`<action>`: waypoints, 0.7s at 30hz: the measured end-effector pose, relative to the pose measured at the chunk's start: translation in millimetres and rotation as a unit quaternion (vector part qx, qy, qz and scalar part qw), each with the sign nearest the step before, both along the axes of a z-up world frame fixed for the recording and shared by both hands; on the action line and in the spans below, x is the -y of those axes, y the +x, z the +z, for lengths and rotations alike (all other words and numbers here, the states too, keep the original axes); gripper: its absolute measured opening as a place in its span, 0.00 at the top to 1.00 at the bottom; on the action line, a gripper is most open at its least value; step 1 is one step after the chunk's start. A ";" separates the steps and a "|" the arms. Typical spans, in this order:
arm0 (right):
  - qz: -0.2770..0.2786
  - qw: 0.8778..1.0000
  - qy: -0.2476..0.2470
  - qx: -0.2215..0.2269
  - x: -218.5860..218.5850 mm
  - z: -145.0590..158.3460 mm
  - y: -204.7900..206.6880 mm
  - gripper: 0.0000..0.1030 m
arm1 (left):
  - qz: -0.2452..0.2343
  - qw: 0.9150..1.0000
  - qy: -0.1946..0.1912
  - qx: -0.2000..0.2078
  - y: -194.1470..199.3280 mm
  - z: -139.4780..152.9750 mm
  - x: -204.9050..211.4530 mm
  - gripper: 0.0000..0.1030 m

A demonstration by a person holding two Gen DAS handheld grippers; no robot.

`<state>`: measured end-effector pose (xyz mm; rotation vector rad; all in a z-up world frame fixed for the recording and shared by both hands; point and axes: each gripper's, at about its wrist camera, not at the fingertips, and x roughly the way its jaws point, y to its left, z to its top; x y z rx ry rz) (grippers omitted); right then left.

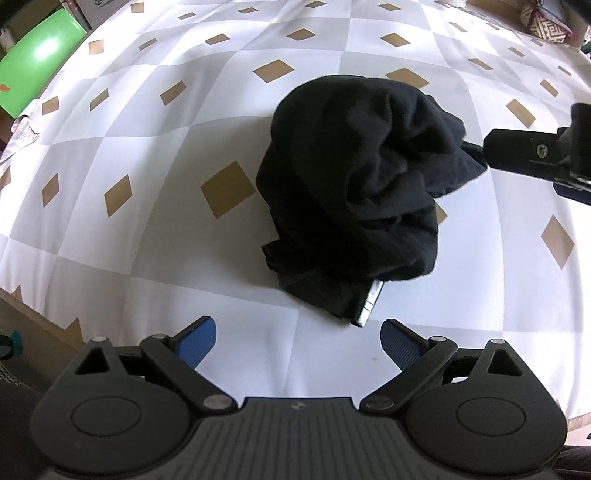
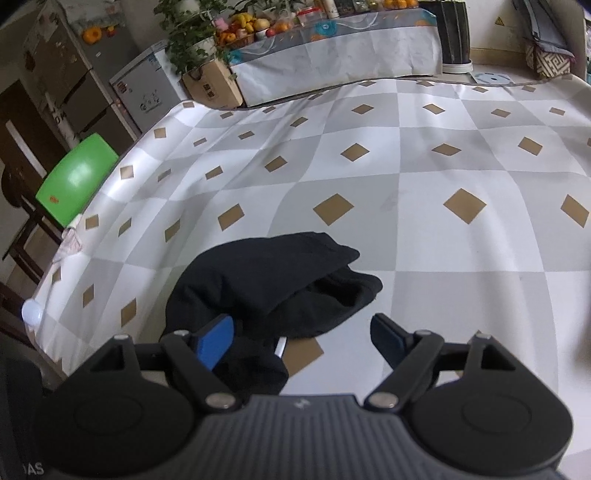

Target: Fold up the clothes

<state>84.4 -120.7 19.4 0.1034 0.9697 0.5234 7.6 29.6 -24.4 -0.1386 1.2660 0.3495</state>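
Now a black garment (image 1: 354,184) lies in a loose, bunched heap on the table, which is covered by a cloth (image 1: 147,229) with white and grey squares and small brown diamonds. The garment is roughly folded over itself, with many wrinkles, and a small white tag (image 1: 369,304) shows at its near edge in the left wrist view.

The left tool (image 1: 298,345) stands wide, with its blue pads (image 1: 197,343) apart and nothing between them. It hangs over the bare cloth just in front of the garment's near edge and does not touch it.

The right tool (image 2: 302,345) is also wide. In its own view the left blue finger (image 2: 216,345) is over the near part of the black garment (image 2: 266,284), while the other finger is over the bare cloth beside it; the pads do not press on the fabric. In the left wrist view, part of the right tool (image 1: 524,151) shows at the right edge, very near the side of the heap, but I cannot tell if it touches.

Beyond the table edge there are a green chair (image 2: 77,177), a cardboard box (image 2: 214,83) with a plant, and a counter with fruit (image 2: 251,24).
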 end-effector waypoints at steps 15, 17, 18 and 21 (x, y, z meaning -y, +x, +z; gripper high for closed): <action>0.041 0.998 -0.048 0.013 3.1 1.3 -20.9 0.21 | 0.002 1.000 -0.008 0.013 -12.7 7.8 11.6 0.06; 0.041 0.998 -0.050 0.012 5.0 1.5 -23.2 0.21 | 0.004 1.000 -0.011 0.014 -15.6 9.0 12.6 0.06; 0.042 0.998 -0.051 0.011 5.9 1.4 -24.5 0.21 | 0.006 1.000 -0.013 0.014 -17.3 9.6 12.9 0.06; 0.046 0.997 -0.055 0.008 7.9 1.0 -28.5 0.21 | 0.011 1.000 -0.020 0.016 -22.9 11.2 14.2 0.06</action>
